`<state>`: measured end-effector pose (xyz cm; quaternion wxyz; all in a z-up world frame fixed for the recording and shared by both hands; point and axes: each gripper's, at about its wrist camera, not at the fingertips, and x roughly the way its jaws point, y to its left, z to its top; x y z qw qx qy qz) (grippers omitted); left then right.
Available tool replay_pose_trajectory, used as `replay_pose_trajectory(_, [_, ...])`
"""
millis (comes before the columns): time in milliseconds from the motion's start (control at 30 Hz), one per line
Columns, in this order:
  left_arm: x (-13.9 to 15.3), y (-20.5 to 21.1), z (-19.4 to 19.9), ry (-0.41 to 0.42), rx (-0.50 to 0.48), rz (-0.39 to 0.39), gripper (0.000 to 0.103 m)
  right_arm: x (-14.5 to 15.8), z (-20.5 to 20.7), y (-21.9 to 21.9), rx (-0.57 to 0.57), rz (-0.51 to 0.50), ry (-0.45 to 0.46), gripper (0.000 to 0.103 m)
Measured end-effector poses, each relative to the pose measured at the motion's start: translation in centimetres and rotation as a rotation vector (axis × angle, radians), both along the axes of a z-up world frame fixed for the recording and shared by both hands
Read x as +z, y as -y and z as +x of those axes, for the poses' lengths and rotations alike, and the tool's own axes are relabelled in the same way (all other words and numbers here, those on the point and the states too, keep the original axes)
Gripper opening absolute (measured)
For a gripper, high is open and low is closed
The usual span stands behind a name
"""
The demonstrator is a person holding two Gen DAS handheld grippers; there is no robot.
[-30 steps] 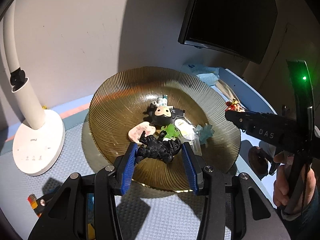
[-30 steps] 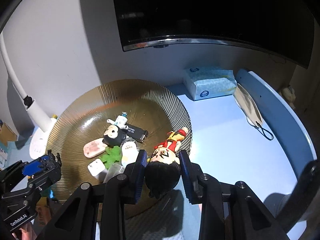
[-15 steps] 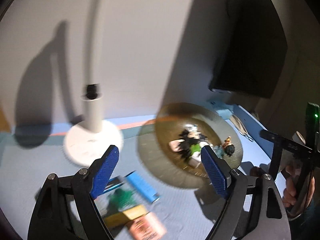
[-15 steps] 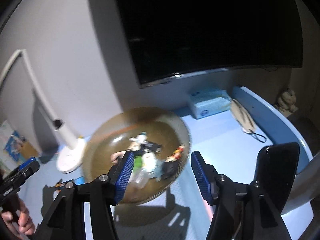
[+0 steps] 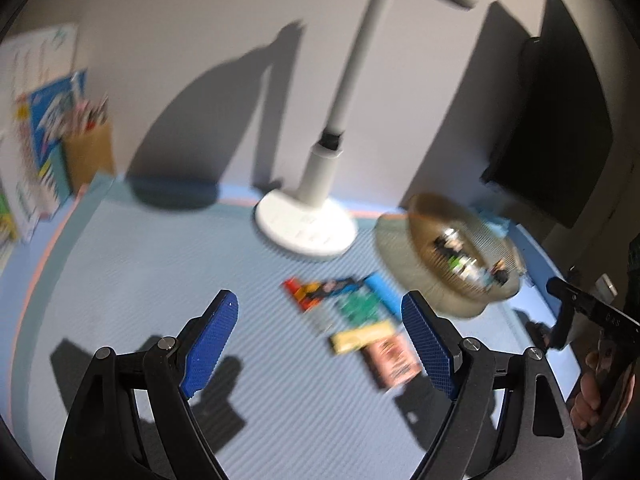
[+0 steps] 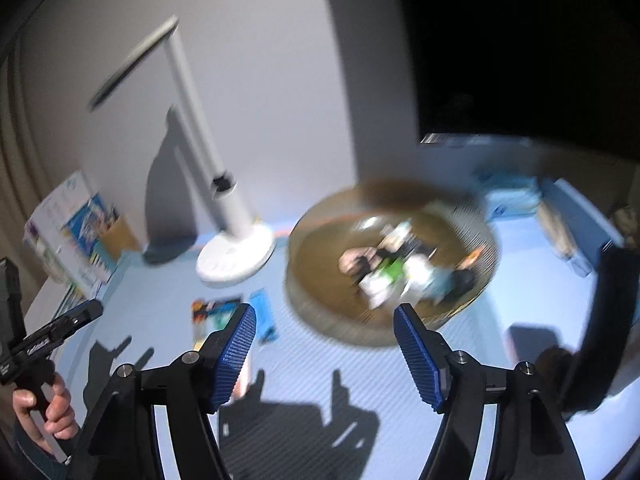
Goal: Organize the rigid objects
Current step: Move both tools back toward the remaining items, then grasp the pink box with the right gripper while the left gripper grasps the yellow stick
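Observation:
The ribbed amber bowl [image 6: 320, 236] holds several small toys [image 6: 392, 272], blurred by motion. My right gripper [image 6: 328, 356] hangs in front of the bowl, its jaws opening with nothing between them. In the left wrist view the bowl [image 5: 400, 256] lies at the right. My left gripper [image 5: 320, 344] is open and empty above the grey mat. Just beyond its right pad [image 5: 428, 344] lies a loose cluster of flat items: a red-orange one [image 5: 304, 296], a green one [image 5: 356, 304], a blue one [image 5: 380, 290], a yellow one [image 5: 364, 338] and a pink one [image 5: 394, 362].
A white desk lamp [image 5: 306, 228] stands on the mat left of the bowl. Books and a brown box [image 5: 86, 152] stand at the far left by the wall. A tissue box [image 6: 508, 196] and the dark monitor are behind the bowl. A hand [image 6: 44, 408] holds the left gripper.
Both grippers let go of their figures into the bowl, opened and drew back from it. The left one swung left, over the flat items on the mat.

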<state>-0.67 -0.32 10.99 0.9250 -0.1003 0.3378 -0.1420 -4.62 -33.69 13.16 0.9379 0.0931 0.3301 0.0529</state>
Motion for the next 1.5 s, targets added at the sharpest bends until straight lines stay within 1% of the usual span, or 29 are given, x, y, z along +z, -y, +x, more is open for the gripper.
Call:
replay_pose_trajectory(167, [-5.0, -1.7, 0.3, -0.094, 0.028, 0.023, 0.083, -5.5, 1.0, -3.2, 0.049, 0.007, -0.089, 0.072])
replay_pose_trajectory(333, [-8.5, -1.4, 0.6, -0.125, 0.018, 0.084, 0.083, -9.5, 1.9, -4.5, 0.074, -0.010, -0.143, 0.072])
replay_pose_trajectory(367, [-9.1, -1.3, 0.6, -0.132, 0.018, 0.085, 0.083, -10.3, 2.1, -4.7, 0.078, -0.013, -0.155, 0.072])
replay_pose_trajectory(400, [-9.5, -1.4, 0.7, -0.155, 0.021, 0.087, 0.083, -10.8, 2.2, -4.7, 0.080, -0.013, -0.161, 0.072])
replay_pose_trajectory(433, [-9.6, -1.4, 0.9, -0.172, 0.009, 0.071, 0.083, -11.6, 2.3, -4.7, 0.079, -0.012, -0.171, 0.072])
replay_pose_trajectory(467, [-9.4, -1.5, 0.9, -0.163, -0.005, 0.047, 0.083, -12.1, 2.5, -4.8, 0.073, -0.014, -0.194, 0.072])
replay_pose_trajectory(500, [-9.3, -1.7, 0.7, -0.151, -0.007, 0.034, 0.083, -12.2, 2.8, -4.8, 0.068, -0.018, -0.206, 0.072])
replay_pose_trajectory(567, [-9.3, -1.7, 0.6, -0.151, 0.010, 0.044, 0.083, -12.1, 2.8, -4.8, 0.061, -0.026, -0.189, 0.073])
replay_pose_trajectory(633, [-9.3, -1.7, 0.6, -0.151, 0.010, 0.043, 0.083, -12.2, 2.7, -4.8, 0.065, -0.026, -0.193, 0.078])
replay_pose_trajectory(700, [-9.3, -1.8, 0.5, -0.146, 0.012, 0.040, 0.083, -12.1, 2.7, -5.0, 0.075, -0.034, -0.193, 0.078])
replay_pose_trajectory(833, [-9.5, -1.8, 0.7, -0.160, 0.012, 0.040, 0.083, -12.1, 2.5, -6.0, 0.103, -0.078, -0.190, 0.082])
replay_pose_trajectory(1033, [-9.5, -1.6, 0.6, -0.150, 0.008, 0.055, 0.083, -12.5, 2.6, -7.5, 0.146, -0.137, -0.204, 0.083])
replay_pose_trajectory(1233, [-9.5, -1.4, 0.5, -0.148, 0.004, 0.067, 0.083, -12.7, 2.7, -7.9, 0.162, -0.149, -0.213, 0.086])
replay_pose_trajectory(1367, [-9.5, -1.4, 0.5, -0.151, 0.002, 0.063, 0.083, -12.5, 2.8, -8.2, 0.180, -0.117, -0.230, 0.086])
replay_pose_trajectory(1500, [-9.6, -1.3, 0.5, -0.156, 0.002, 0.059, 0.083, -12.5, 3.7, -9.5, 0.229, -0.009, -0.267, 0.088])
